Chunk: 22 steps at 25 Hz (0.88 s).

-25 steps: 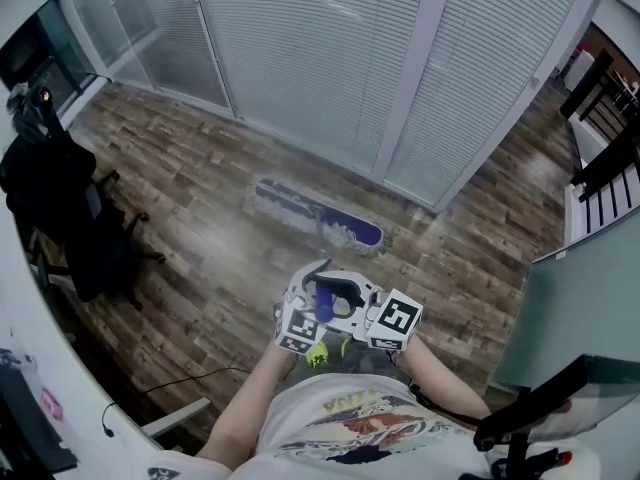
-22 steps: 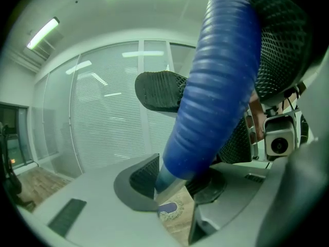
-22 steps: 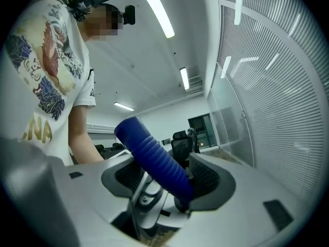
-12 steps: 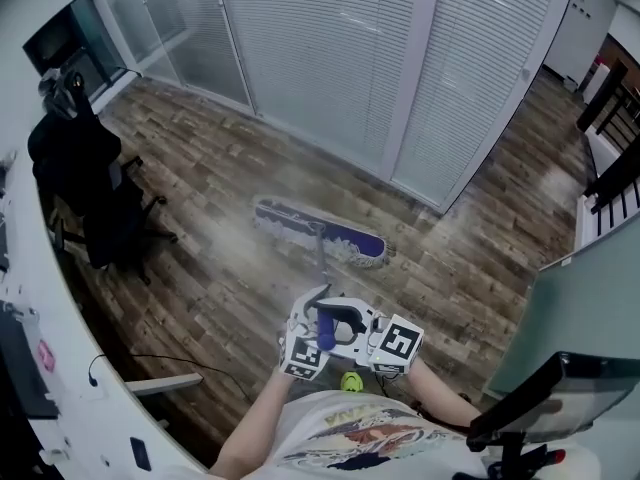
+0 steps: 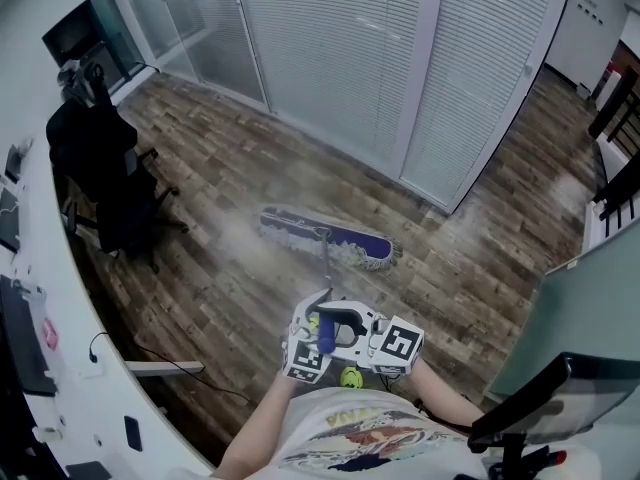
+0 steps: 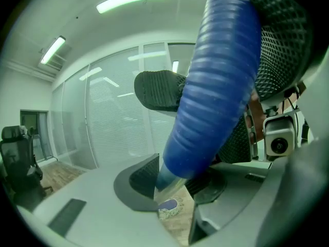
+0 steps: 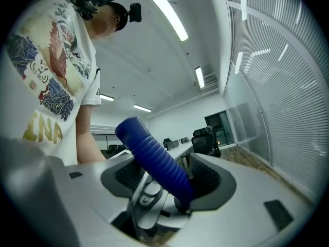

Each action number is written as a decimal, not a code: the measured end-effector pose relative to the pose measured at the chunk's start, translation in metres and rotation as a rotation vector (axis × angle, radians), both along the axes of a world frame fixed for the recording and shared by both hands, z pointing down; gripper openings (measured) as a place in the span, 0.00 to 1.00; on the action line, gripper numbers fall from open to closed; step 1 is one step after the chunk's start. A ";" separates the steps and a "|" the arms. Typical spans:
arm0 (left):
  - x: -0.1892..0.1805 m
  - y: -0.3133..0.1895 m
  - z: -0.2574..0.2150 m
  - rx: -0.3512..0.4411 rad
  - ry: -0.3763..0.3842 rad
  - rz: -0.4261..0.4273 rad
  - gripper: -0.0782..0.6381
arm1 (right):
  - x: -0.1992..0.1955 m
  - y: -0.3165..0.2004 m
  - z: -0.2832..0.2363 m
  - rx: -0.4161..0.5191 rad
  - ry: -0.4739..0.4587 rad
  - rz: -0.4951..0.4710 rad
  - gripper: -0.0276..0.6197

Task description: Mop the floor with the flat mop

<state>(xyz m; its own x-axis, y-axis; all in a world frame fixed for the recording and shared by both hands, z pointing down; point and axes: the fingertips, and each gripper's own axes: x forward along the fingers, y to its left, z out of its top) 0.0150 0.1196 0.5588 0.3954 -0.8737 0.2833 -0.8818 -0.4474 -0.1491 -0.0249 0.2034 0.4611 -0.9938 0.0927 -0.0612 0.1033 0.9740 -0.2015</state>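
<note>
While the mop head (image 5: 330, 238) lies flat on the wood floor (image 5: 480, 268) near the blinds (image 5: 330, 58), it has slid a little further from them than a second ago. Its pole (image 5: 326, 268) runs away from the blinds, up to the blue grip (image 5: 324, 333). The left gripper (image 6: 177, 174) and right gripper (image 7: 172, 181) sit side by side there, each with its jaws clamped on that grip. A black chair (image 5: 110, 183) stands further left along the blinds.
</note>
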 end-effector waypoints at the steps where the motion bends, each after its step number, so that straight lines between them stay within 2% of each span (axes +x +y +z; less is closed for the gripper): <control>1: 0.002 -0.001 0.003 -0.003 -0.003 0.011 0.28 | 0.001 -0.002 0.001 -0.001 -0.003 0.004 0.44; 5: 0.003 -0.007 0.000 0.010 0.021 0.040 0.28 | 0.001 -0.005 0.005 0.024 -0.001 -0.013 0.44; 10: -0.019 -0.034 0.001 0.019 0.038 0.049 0.28 | -0.022 -0.031 0.009 0.044 -0.002 -0.011 0.44; 16: -0.061 -0.088 0.008 0.024 0.043 0.074 0.28 | -0.067 -0.086 0.010 0.074 -0.012 0.007 0.44; 22: -0.115 -0.157 0.002 0.004 0.031 0.138 0.28 | -0.125 -0.158 0.008 0.016 0.010 0.065 0.44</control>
